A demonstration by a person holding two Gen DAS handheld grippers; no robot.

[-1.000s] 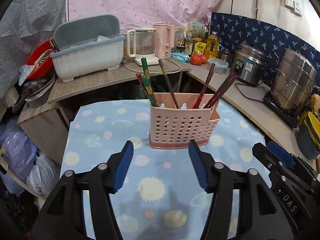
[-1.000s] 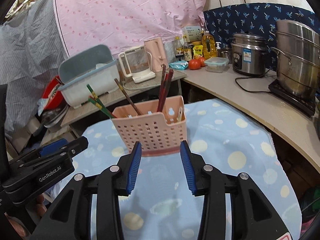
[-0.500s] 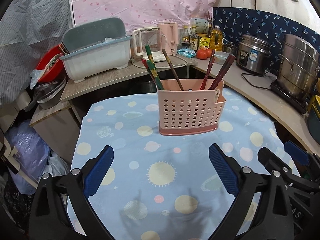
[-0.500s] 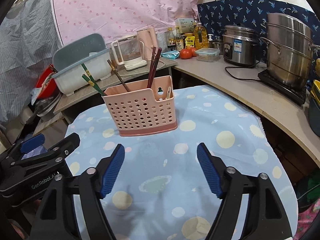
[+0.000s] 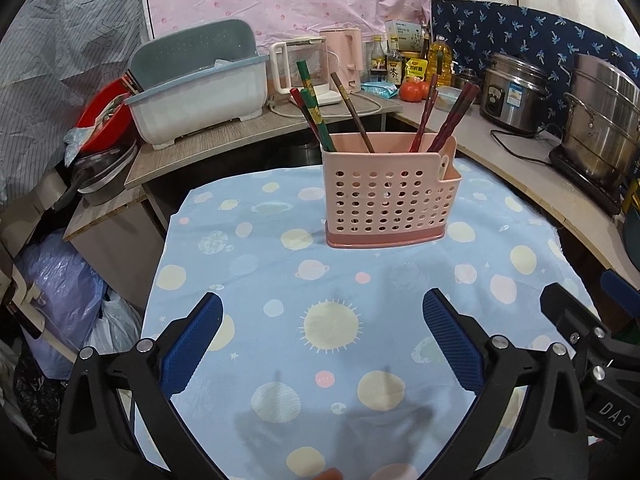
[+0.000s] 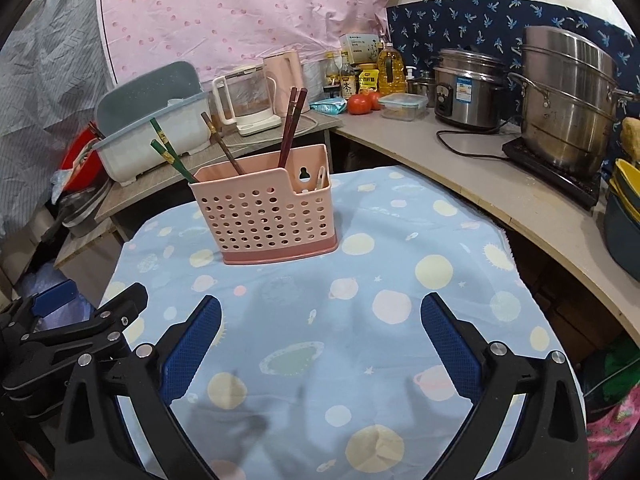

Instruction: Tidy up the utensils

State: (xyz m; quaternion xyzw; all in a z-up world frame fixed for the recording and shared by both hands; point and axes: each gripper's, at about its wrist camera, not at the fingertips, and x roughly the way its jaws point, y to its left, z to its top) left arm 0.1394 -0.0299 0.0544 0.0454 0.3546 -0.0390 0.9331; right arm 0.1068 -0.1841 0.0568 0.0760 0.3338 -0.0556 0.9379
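A pink perforated utensil holder point(image 5: 390, 196) stands upright on the blue spotted tablecloth point(image 5: 328, 324); it also shows in the right wrist view point(image 6: 266, 218). Several chopsticks stand in it: green ones point(image 5: 314, 106) at its left, a brown one point(image 5: 352, 112) in the middle, dark red ones point(image 5: 450, 118) at its right. My left gripper point(image 5: 322, 338) is open and empty, well short of the holder. My right gripper point(image 6: 320, 340) is open and empty, also well back from the holder point(image 6: 266, 218). Each gripper shows at the edge of the other's view.
A blue-grey dish rack point(image 5: 200, 92) and a kettle point(image 5: 304, 68) stand on a low shelf behind the table. On the counter to the right are bottles, tomatoes point(image 5: 412, 90), a rice cooker point(image 5: 516, 92) and a steel steamer pot point(image 5: 604, 116). Bags lie at lower left.
Both grippers have opened wide and drawn back from the holder, which now stands farther away on the cloth. The holder and chopsticks stay in place.
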